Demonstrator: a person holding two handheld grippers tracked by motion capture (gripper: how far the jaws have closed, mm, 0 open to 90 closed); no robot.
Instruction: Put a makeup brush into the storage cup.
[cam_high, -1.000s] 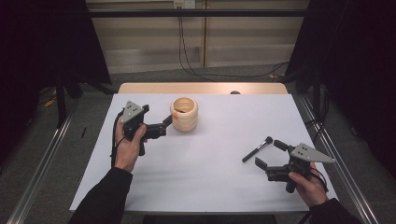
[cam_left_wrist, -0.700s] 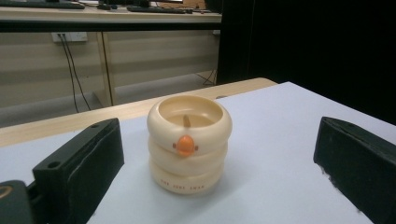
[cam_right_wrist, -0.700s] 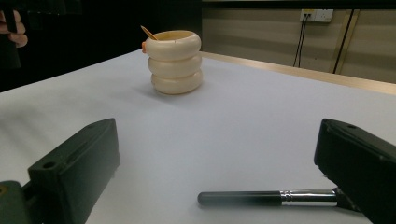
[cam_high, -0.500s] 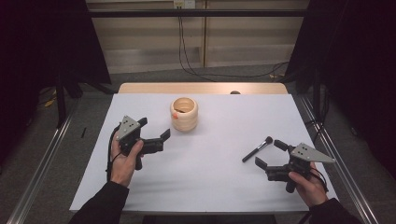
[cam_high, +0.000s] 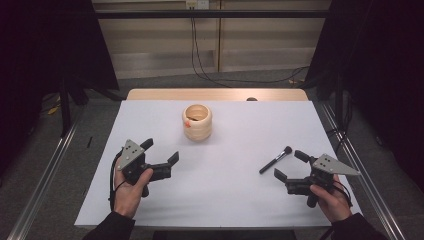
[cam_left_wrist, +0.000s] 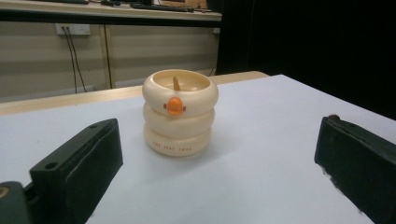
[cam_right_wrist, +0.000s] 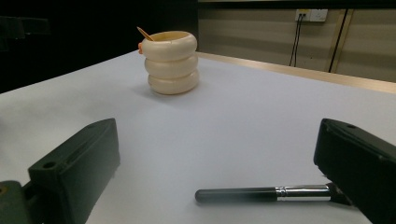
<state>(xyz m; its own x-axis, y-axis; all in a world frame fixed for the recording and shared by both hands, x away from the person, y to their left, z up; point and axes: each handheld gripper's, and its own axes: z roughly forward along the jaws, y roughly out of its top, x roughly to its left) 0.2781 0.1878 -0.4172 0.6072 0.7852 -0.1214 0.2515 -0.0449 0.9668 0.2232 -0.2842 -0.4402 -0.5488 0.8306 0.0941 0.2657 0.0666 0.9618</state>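
My left hand-held gripper (cam_high: 161, 151) hovers over the white worktop (cam_high: 230, 200) with jaws spread wide and empty, pointing at the cream ringed holder (cam_high: 197, 121) standing upright well ahead. My right hand-held gripper (cam_high: 289, 165) is also spread and empty, the black brush (cam_high: 275, 160) lying flat just beside its jaws.

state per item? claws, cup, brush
left claw: open, empty, off the cup
right claw: open, empty, beside the brush
cup: upright on table, thin stick inside
brush: lying flat on table, not gripped
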